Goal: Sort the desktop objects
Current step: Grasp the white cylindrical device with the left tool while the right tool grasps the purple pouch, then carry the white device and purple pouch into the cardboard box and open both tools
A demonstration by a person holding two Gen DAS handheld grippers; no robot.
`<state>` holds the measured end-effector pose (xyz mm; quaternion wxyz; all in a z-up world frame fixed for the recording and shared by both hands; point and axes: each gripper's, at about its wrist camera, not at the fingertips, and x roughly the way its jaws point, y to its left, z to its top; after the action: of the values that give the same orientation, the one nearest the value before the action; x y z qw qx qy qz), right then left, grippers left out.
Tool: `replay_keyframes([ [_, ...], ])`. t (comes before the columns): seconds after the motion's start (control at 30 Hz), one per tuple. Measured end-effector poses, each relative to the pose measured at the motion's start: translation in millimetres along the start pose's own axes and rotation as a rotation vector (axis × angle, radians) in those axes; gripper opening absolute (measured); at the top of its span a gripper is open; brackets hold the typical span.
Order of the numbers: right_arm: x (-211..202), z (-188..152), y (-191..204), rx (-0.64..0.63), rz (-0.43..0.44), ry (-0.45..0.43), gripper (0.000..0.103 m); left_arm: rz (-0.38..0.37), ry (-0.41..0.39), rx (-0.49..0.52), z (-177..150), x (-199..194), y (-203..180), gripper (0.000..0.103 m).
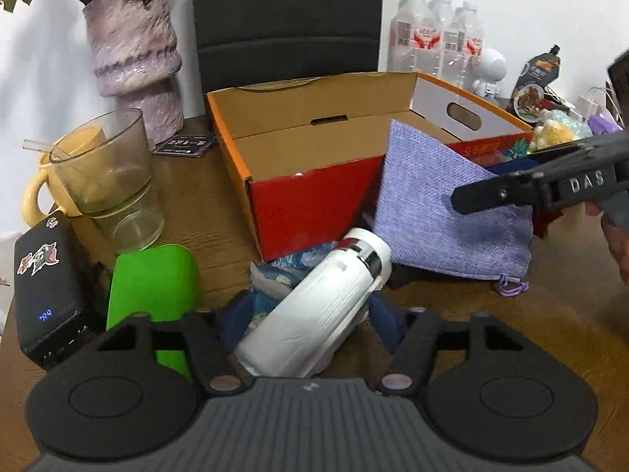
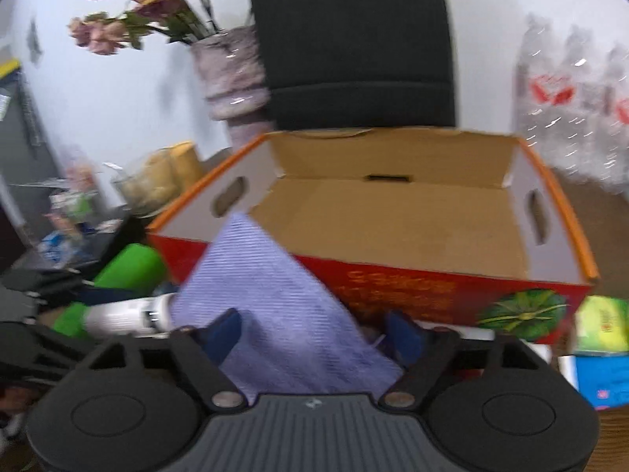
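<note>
Purple pouch (image 2: pixel 271 291): woven drawstring bag, lifted off the bench (image 1: pixel 220 212), leaning against the red front wall of the cardboard box (image 1: pixel 314 200). Right tool (image 2: pixel 314 330) straddles it, blue pads either side, and looks clamped on the fabric, though motion blur leaves contact a little uncertain. From that tool the pouch runs toward 11 o'clock, its top corner just reaching the box rim. Box mouth lies at 12 o'clock, directly ahead, so the drop likely needs a lift up and forward over the front wall.

White bottle (image 1: pixel 318 306): lies between the pads of the left tool (image 1: pixel 310 322), long axis toward 1 o'clock, silver-ringed cap away from the tool. Cannot tell whether the pads press it or only flank it. It rests over a blue-printed plastic packet (image 1: pixel 271 279).

Right hand is nearer the box; left sits lower, at the box's near-left corner.

Box interior: bare cardboard, nothing inside where visible.

Outward, left wrist view: green case (image 1: pixel 153 287) at 10 o'clock, black power bank (image 1: pixel 43 287) beyond, empty glass tumbler (image 1: pixel 110 181) in front of a yellow mug (image 1: pixel 39 188), purple vase (image 1: pixel 133 55) behind.
</note>
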<state>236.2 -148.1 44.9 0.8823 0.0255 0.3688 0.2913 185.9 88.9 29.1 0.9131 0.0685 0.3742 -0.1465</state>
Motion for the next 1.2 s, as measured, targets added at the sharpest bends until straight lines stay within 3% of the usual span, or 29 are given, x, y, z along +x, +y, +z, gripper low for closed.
replay_keyframes([
  [0.07, 0.9, -2.3, 0.4, -0.003, 0.009, 0.031, 0.038, -0.024, 0.013, -0.018, -1.3, -1.4, 1.1, 0.050],
  [0.17, 3.8, -8.9, -0.8, -0.004, -0.001, 0.077, 0.017, -0.069, 0.027, -0.058, -0.3, -2.8, -0.6, 0.033],
  [0.23, 2.8, -12.1, -5.0, 0.036, 0.043, 0.085, 0.005, -0.068, 0.027, -0.074, 0.8, -4.4, -6.3, 0.031],
  [0.33, -1.8, -15.9, 0.0, 0.031, 0.083, 0.075, 0.004, -0.031, 0.021, -0.092, 1.5, -6.2, -13.5, 0.030],
  [0.43, -10.2, -14.3, 7.1, 0.013, 0.064, 0.032, 0.005, -0.012, 0.000, -0.114, -0.4, -12.8, -16.3, 0.030],
  [0.5, -10.2, -11.2, 4.1, 0.034, 0.052, 0.028, 0.013, 0.000, -0.014, -0.138, -0.3, -17.8, -16.2, 0.030],
  [0.57, -2.6, -9.9, -4.8, 0.078, 0.073, 0.058, 0.031, 0.005, -0.029, -0.145, 0.6, -23.9, -16.7, 0.030],
  [0.63, 9.0, -9.9, -9.2, 0.089, 0.091, 0.077, 0.038, -0.001, -0.044, -0.141, 2.3, -30.2, -17.6, 0.030],
  [0.8, 22.2, -9.0, -20.4, 0.160, 0.211, 0.053, 0.042, -0.008, -0.094, -0.149, 9.1, -51.6, -19.3, 0.030],
  [0.9, 29.8, -8.7, -24.9, 0.187, 0.273, 0.058, 0.061, -0.013, -0.125, -0.178, 14.8, -64.4, -16.8, 0.030],
  [1.0, 32.9, -8.0, -24.9, 0.188, 0.300, 0.036, 0.062, -0.022, -0.146, -0.202, 19.3, -71.8, -13.0, 0.030],
  [1.1, 32.5, -6.8, -20.3, 0.175, 0.304, -0.011, 0.048, -0.007, -0.149, -0.215, 22.8, -71.3, -11.8, 0.030],
  [1.13, 31.3, -6.3, -18.0, 0.164, 0.284, -0.027, 0.032, -0.006, -0.145, -0.219, 23.6, -70.1, -12.0, 0.030],
  [1.17, 30.2, -6.1, -16.4, 0.158, 0.272, -0.036, 0.006, -0.004, -0.144, -0.226, 24.4, -69.4, -12.1, 0.030],
  [1.2, 28.6, -6.2, -15.7, 0.161, 0.274, -0.040, 0.002, -0.003, -0.145, -0.234, 25.1, -69.2, -12.0, 0.030],
])
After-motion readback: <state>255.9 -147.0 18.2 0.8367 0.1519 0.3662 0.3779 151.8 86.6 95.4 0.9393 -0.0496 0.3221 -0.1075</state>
